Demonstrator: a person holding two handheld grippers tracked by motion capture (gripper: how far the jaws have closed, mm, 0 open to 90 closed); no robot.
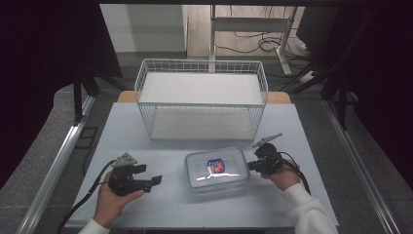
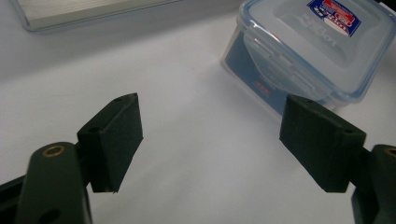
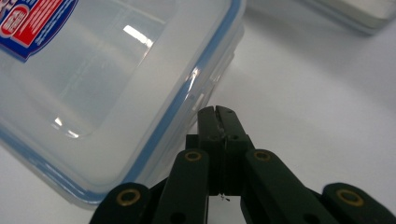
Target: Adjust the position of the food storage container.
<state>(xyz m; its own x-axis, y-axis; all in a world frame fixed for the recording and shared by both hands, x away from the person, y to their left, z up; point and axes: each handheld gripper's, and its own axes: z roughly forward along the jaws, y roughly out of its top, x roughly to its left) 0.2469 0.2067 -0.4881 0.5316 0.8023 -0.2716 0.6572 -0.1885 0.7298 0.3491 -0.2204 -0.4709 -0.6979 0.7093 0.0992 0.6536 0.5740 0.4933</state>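
Note:
A clear plastic food box [image 1: 216,170] with a blue-rimmed snap lid and a red-and-blue label lies on the white table, in front of a white wire basket [image 1: 201,99]. My left gripper [image 1: 155,181] rests to the box's left with its jaws wide open and nothing between them; its own view shows the box [image 2: 312,46] ahead at the upper right and both pads [image 2: 116,140] apart. My right gripper [image 1: 250,165] is at the box's right side, jaws shut together with nothing in them. In the right gripper view its tips [image 3: 218,113] sit against the box's side clasp [image 3: 205,88].
The wire basket stands empty at the table's [image 1: 146,204] back, on a wooden board. Metal rails run along both sides of the table. A desk frame and cables lie on the floor beyond.

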